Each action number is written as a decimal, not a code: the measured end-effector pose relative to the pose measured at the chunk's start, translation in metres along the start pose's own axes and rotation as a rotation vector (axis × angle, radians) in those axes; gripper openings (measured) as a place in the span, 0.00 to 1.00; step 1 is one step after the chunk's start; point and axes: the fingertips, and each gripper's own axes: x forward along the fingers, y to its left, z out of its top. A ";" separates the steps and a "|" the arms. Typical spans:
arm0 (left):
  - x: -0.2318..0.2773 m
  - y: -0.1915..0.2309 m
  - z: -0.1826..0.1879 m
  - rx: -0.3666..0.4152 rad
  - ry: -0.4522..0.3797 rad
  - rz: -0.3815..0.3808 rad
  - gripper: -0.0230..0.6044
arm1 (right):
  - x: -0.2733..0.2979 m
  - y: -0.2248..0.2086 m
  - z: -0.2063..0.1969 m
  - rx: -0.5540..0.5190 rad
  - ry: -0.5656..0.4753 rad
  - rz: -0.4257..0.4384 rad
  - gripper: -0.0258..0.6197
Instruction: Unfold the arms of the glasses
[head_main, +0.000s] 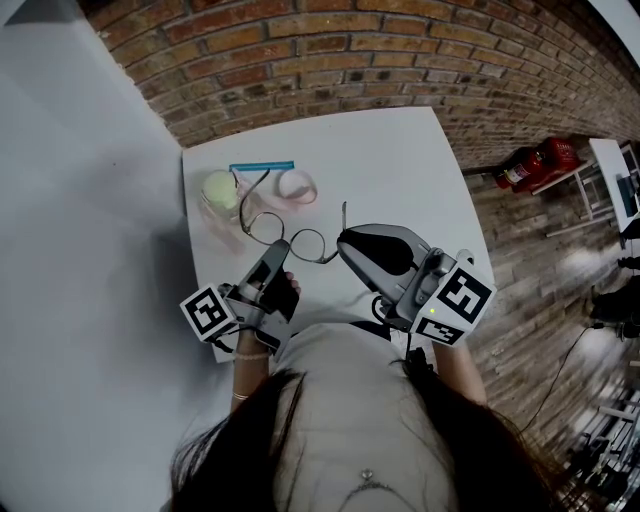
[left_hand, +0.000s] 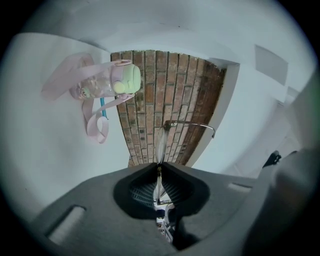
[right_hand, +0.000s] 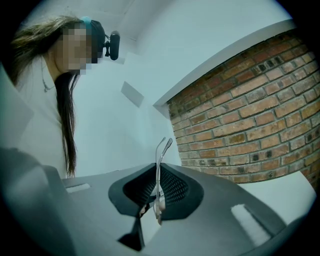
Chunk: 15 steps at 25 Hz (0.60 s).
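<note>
1. Thin wire glasses (head_main: 308, 244) with two round lenses are held over the white surface (head_main: 400, 160), between the two claws.
2. The left claw (head_main: 278, 250) is closed on the frame, which it sees edge-on.
3. The right claw (head_main: 347, 247) is clamped on one thin arm; the arm's curved tip pokes out past the jaws.
4. The other arm reaches toward a green-lidded bottle (head_main: 221, 191).

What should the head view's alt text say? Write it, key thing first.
A person, seen from above, holds wire glasses at a white table: left claw shut on the frame, right claw shut on one arm. Beyond lie a green-lidded bottle with a pink strap and a blue strip.
</note>
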 end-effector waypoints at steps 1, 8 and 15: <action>0.000 0.000 0.000 0.000 0.000 0.000 0.08 | 0.000 0.000 0.000 0.000 -0.001 0.000 0.09; 0.001 0.000 0.000 0.006 -0.003 0.000 0.08 | -0.001 0.001 0.000 0.000 -0.005 0.008 0.09; 0.001 0.002 -0.001 0.019 0.003 0.013 0.07 | -0.001 0.004 -0.001 0.005 -0.008 0.026 0.09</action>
